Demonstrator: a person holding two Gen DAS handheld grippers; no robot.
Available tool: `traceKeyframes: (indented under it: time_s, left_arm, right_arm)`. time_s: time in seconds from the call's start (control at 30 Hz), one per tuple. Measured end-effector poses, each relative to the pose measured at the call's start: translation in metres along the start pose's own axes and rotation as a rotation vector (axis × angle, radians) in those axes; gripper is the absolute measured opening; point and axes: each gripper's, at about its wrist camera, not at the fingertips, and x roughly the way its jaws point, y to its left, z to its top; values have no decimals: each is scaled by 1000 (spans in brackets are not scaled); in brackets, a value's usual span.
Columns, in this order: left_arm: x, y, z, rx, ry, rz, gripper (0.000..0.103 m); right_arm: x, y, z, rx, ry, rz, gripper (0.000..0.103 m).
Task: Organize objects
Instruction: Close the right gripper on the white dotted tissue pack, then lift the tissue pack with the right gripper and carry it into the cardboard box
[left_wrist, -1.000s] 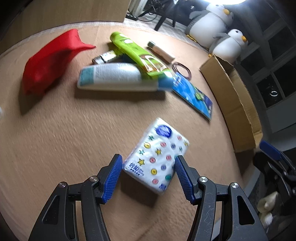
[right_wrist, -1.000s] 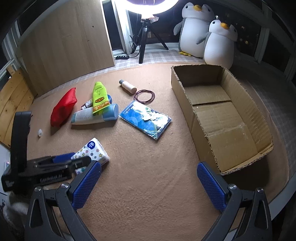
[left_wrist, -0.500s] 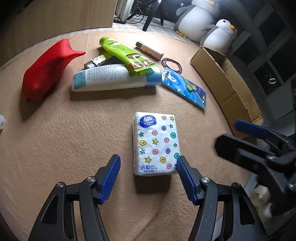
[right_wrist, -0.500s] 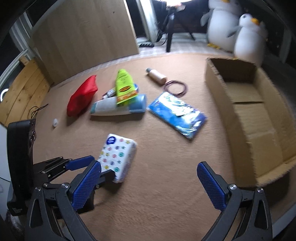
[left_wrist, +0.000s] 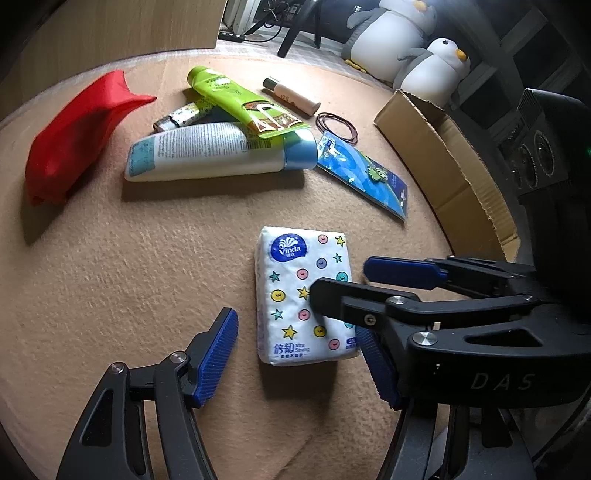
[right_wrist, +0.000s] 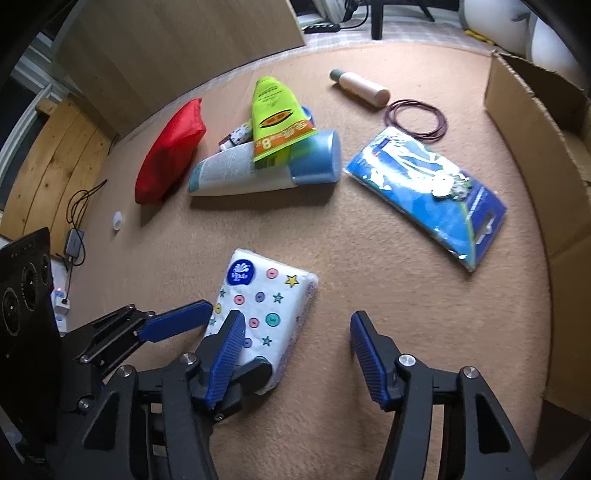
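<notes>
The tissue pack (left_wrist: 304, 295), a soft white plastic brick printed with stars and buttons, lies flat on the fuzzy tan desk (left_wrist: 129, 266) between the fingers of the left hand-held gripper (left_wrist: 299, 354), which stand apart, seemingly not pressing it. The right hand-held gripper (right_wrist: 297, 347), jaws just narrowed yet gaping, hangs over the pack's right edge, holding nothing.

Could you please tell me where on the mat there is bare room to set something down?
Bare mat lies between the tissue pack, the blue card and the cardboard box. Another bare patch sits below the red pouch, left of the tissue pack. It is crowded around the stacked tubes and where both grippers meet.
</notes>
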Motion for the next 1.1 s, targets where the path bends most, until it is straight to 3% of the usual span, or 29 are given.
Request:
traceKeyframes:
  time_s: [0.13,0.3,0.63,0.87,1.1]
  left_arm:
    - [3,-3,-1,-9,-1,-16,61]
    - [5,-5,-3,-19,-1,-23,60]
    - [-4,-19,-1,-41,-36,-35,59]
    - [-17,-61,23,15,-91,-62,59]
    - [-14,-127,56,110,-132,-121,59]
  right_arm:
    - [2,0,1,2,18,40,46]
    - [1,3,2,-13,31,72,35]
    - [-15,4,1,-37,17,77,35]
    - [-58,-13,5,-42,-58,55,35]
    - [-116,-56,10,0,-164,10,35]
